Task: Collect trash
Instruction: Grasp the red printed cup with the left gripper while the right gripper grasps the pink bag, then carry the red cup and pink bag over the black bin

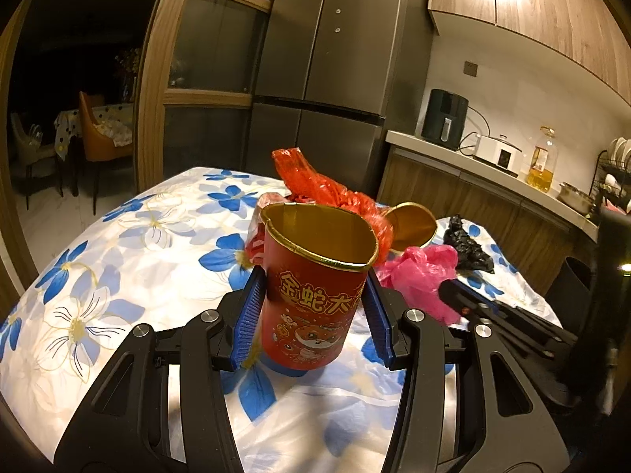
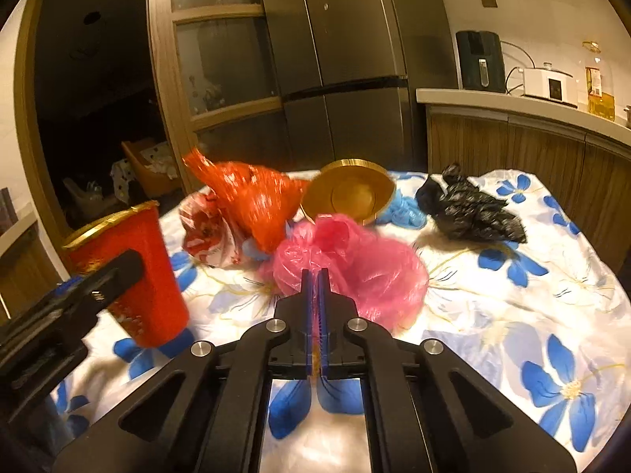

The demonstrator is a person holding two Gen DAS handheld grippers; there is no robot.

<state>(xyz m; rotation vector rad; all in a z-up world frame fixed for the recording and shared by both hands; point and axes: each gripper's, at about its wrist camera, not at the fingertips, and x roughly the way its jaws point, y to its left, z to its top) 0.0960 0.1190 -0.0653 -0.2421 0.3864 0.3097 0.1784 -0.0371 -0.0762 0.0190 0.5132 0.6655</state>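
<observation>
On the flowered surface (image 2: 493, 315), a red cup (image 1: 311, 299) with gold rim sits centre frame, squeezed between the left gripper (image 1: 313, 315) fingers. Right gripper (image 2: 314, 299) fingers are clenched on a crumpled pink bag (image 2: 355, 264), mid-frame.

Red cup (image 1: 311, 299) gold-lined, pink bag (image 2: 347, 264), blue-flowered white cloth (image 2: 512, 315)

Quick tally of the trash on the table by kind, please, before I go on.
Plastic bags: 4 (orange-red bag, pink bag, black bag, red-and-white bag)
Paper cups: 1 (red cup)
Gold dishes: 1 (gold dish)
Blue crumpled pieces: 1 (blue piece, kind unclear)
Total: 7
</observation>
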